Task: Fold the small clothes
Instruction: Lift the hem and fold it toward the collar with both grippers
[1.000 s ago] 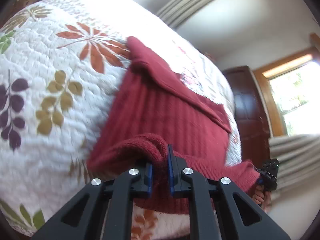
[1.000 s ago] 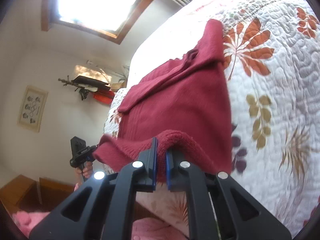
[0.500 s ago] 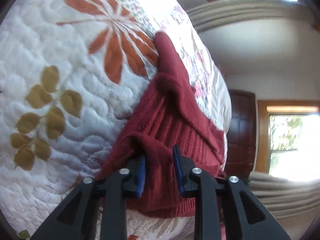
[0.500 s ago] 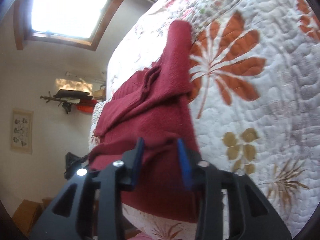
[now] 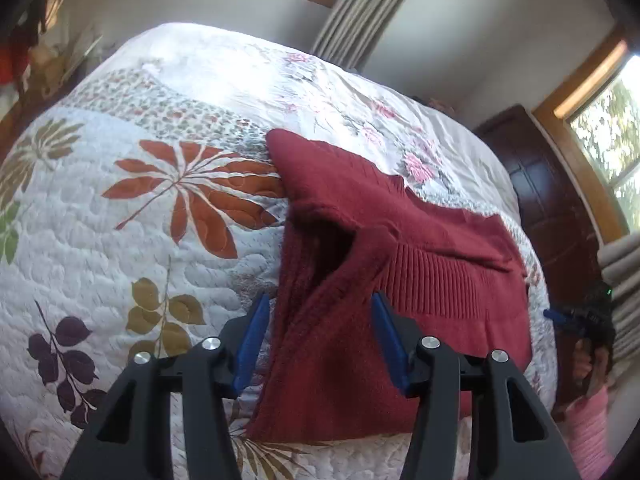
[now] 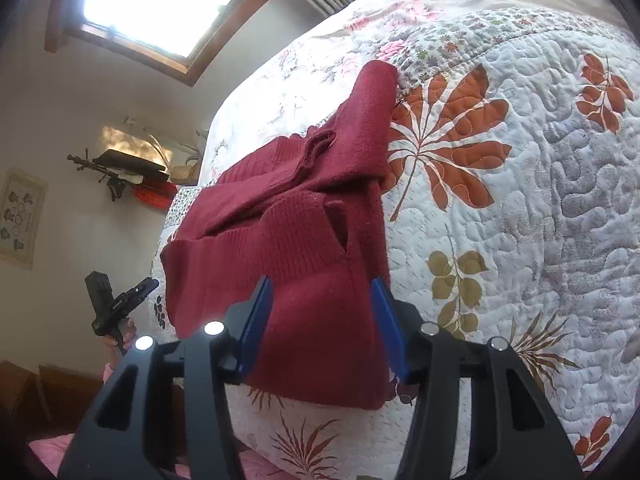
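A: What can't be made out?

B: The red sweater folds over itself, so its lower layers and one sleeve are hidden. The bed runs off the frame's edge.

A: The person?

B: Only a hand, blurred, at the edge.

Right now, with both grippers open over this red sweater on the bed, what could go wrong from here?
1. The red sweater overhangs the near edge of the quilt beneath the open left gripper and right gripper; released, it may slide off.
2. The top layer gapes in a loose pocket, so the fold could spring open or crease unevenly.
3. The sleeve pokes out beyond the body; another fold now may leave it sticking out.
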{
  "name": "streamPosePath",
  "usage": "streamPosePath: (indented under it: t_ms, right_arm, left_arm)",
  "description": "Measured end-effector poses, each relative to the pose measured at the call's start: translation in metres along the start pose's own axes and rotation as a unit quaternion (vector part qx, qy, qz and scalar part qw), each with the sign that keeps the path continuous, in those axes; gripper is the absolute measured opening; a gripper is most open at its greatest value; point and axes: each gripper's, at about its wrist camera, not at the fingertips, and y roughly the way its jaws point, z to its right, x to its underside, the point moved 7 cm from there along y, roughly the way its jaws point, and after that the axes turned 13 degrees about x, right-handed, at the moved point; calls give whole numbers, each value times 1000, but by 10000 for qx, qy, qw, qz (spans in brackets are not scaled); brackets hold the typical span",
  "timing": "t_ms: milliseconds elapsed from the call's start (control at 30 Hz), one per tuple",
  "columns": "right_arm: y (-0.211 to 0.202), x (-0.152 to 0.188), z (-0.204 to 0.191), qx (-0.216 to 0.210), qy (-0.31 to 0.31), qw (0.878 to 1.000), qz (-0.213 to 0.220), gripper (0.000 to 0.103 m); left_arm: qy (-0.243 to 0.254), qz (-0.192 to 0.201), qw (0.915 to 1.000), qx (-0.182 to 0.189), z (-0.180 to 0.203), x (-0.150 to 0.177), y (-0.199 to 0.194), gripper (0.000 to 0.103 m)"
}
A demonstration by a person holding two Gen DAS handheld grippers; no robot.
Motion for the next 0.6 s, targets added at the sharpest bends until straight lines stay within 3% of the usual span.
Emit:
streamPosePath:
  t_ms: [233, 400, 500, 600]
  right_arm:
    - [8, -3, -22, 44, -292, 9996, 3, 58]
    - [14, -4, -22, 71, -280, 9996, -66, 58]
    - [20, -7, -22, 133, -304, 9994, -87, 59]
    - [22, -12, -24, 270, -375, 9989, -61, 59]
  left_arm:
    - [352, -292, 9984, -342, -3, 3, 22, 60]
    - [544, -394, 9977, -75, 9, -3, 31, 60]
    - [745, -553, 9956, -133, 17, -5, 44, 60]
    - [835, -710, 9936, -279, 20, -5, 58, 52]
